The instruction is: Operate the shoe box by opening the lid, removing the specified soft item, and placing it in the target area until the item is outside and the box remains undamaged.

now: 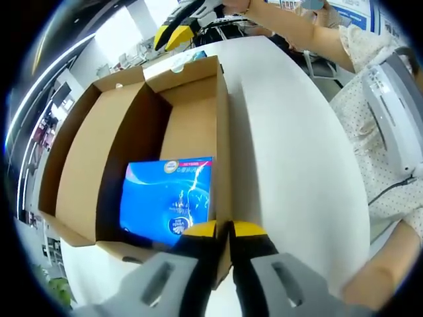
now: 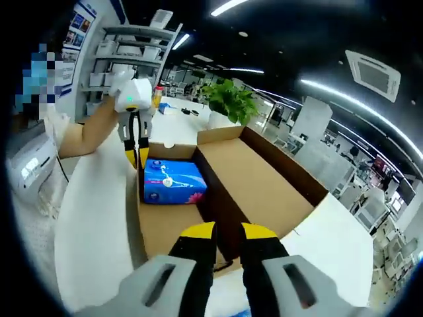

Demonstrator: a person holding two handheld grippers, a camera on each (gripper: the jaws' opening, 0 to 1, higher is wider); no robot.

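Note:
An open brown shoe box [image 1: 223, 132] lies on a white table, its lid [image 1: 79, 158] folded flat beside it. A blue soft pack [image 1: 168, 198] rests on the box floor at my end. My left gripper [image 1: 223, 229] is shut on the box's side wall near that pack. From the right gripper view the same pack [image 2: 173, 181] lies at the far end, and the left gripper [image 2: 137, 158] pinches the wall beside it. My right gripper [image 2: 228, 231] has its jaws close together astride the dark wall [image 2: 221, 205] between box and lid [image 2: 264, 185]. The right gripper [image 1: 170, 36] hovers at the box's far end.
Bare white table [image 1: 291, 152] stretches beside the box. A person's arm [image 1: 310, 33] and patterned sleeve [image 1: 360, 99] reach along that side. A potted plant [image 2: 231, 102] and shelves [image 2: 132, 53] stand beyond the table [image 2: 92, 218].

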